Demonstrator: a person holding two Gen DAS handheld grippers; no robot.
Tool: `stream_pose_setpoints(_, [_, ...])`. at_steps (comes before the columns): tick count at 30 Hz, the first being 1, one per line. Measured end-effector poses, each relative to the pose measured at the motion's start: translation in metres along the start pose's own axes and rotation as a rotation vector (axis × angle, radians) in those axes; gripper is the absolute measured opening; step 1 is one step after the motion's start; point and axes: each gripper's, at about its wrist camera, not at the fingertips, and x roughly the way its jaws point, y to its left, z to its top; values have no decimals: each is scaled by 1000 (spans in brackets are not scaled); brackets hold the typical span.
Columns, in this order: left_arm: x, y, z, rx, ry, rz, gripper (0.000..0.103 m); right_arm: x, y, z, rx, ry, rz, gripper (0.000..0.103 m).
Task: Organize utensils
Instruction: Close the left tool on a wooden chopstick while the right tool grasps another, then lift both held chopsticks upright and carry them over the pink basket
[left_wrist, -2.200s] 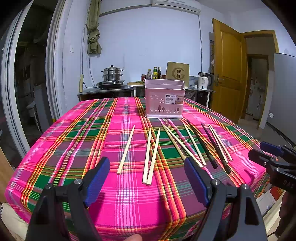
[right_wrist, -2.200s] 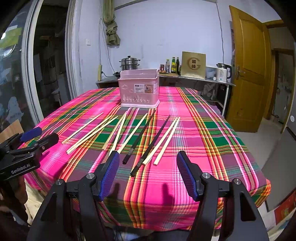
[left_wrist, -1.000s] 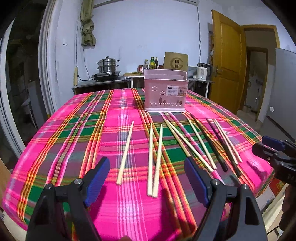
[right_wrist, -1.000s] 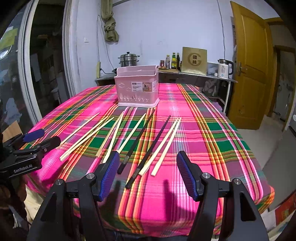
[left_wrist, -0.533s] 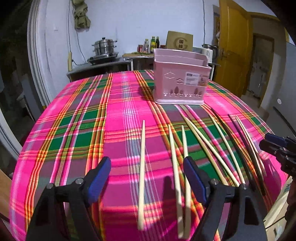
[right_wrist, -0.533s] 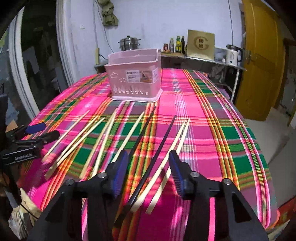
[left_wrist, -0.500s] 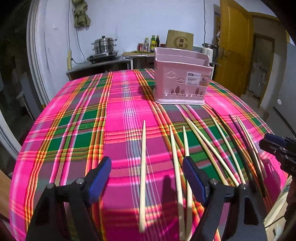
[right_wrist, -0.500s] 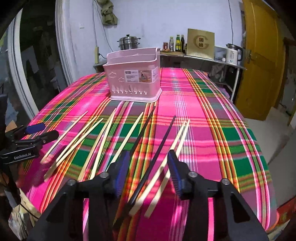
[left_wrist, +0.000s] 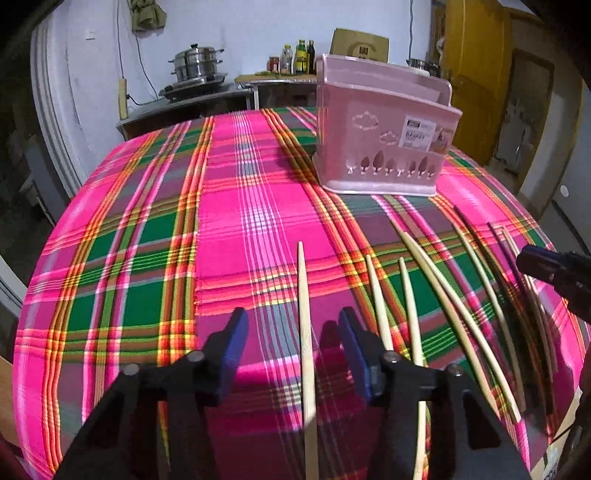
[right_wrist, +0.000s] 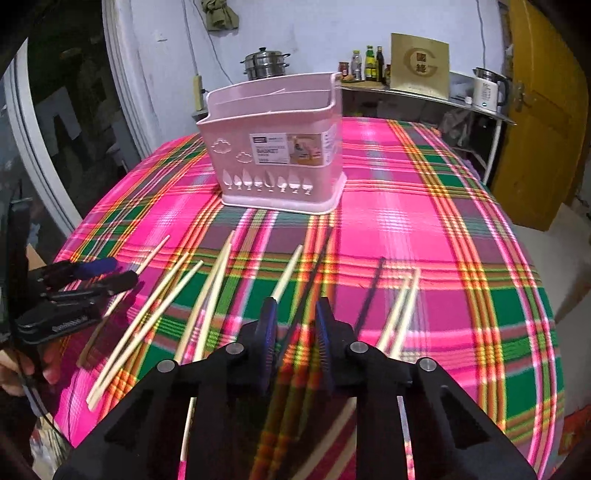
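Observation:
Several pale wooden and dark chopsticks lie side by side on the plaid tablecloth (left_wrist: 147, 240), in front of a pink utensil basket (left_wrist: 384, 140) (right_wrist: 277, 158). My left gripper (left_wrist: 293, 332) hovers low over the leftmost pale chopstick (left_wrist: 303, 295). Its jaws are closing, the chopstick runs between the blue pads, and neither pad touches it. My right gripper (right_wrist: 295, 325) straddles a dark chopstick (right_wrist: 317, 262). Its jaws are closing too, narrow but still off the stick, and that view is blurred. Each gripper also shows in the other's view: left gripper (right_wrist: 110, 273), right gripper (left_wrist: 533, 258).
More pale chopsticks (left_wrist: 380, 306) and dark chopsticks (left_wrist: 476, 243) lie to the right of the left gripper. Behind the table, a counter holds a steel pot (left_wrist: 195, 66), bottles (right_wrist: 369, 62) and a kettle (right_wrist: 487, 88). A yellow door (right_wrist: 543, 122) stands at the right. A hand (right_wrist: 22, 373) holds the left gripper.
Both grippers have moved forward and tilted down over the chopsticks. Both sets of jaws have narrowed, the right more. The basket looks nearer in both views.

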Motion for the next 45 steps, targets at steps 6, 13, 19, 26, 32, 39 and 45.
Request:
stream_pose_setpoints(6, [9,0,3,17,12,9,44,18,10,10,-25,33,17,16])
stream_pose_setpoints(13, [10,1,6,25,14,9,43,37,13,19,-28,71,15,13])
stream_pose_setpoints(19, [14,1,11,35,24,9,42,54,10,27,-5,107,-16,13])
stream_pose_setpoints(26, [19,-4,20,57,54,-12,25,67,12,34,-13,144,-34,10])
stream_pose_setpoints(32, [24,-16,27,99,71,-10,8,69,13,37,-2,146,-8,8])
stream_pose_setpoints(39, [19,-16,31,88,71,-33,7,51,17,43,9,108,45,7])
stream_pose_setpoints(45, [-18,-14,40,84,-11,-54,7,20,23,52,2,38,81,7])
